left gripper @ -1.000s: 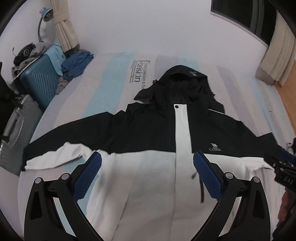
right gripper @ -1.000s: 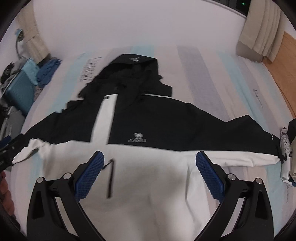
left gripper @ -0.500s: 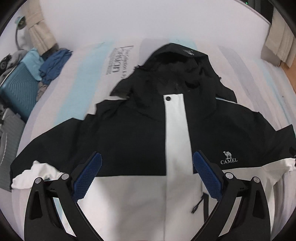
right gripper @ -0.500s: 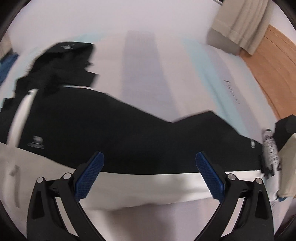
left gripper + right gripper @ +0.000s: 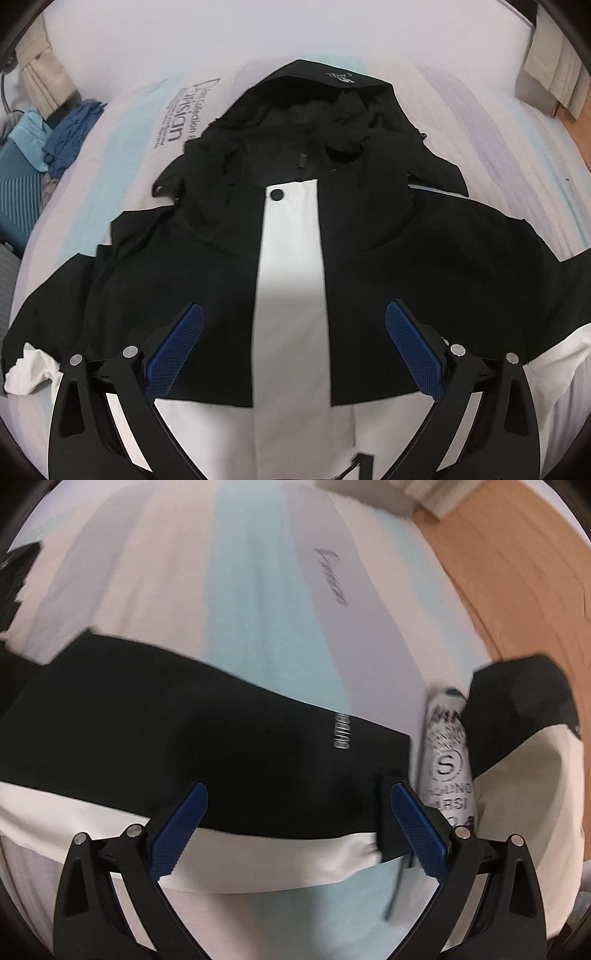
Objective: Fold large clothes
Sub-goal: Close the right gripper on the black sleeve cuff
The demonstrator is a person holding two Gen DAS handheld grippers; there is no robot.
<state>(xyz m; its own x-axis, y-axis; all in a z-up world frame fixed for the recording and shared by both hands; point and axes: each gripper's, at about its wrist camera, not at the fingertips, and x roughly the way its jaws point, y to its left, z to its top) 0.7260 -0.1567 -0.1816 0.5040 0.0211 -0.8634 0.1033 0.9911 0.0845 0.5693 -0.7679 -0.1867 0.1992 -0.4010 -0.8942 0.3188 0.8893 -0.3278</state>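
A black-and-white jacket (image 5: 291,266) lies spread face up on the striped bed (image 5: 122,140), hood toward the wall, with the left gripper (image 5: 293,350) wide open and empty above its chest and the right gripper (image 5: 299,827) equally wide over the sleeve (image 5: 207,746) cuff.

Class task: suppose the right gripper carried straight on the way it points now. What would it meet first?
Most likely the black-and-white jacket sleeve lying across the striped bed sheet, near its cuff; the open right gripper frames that stretch. Depth is unclear in this blurred view.
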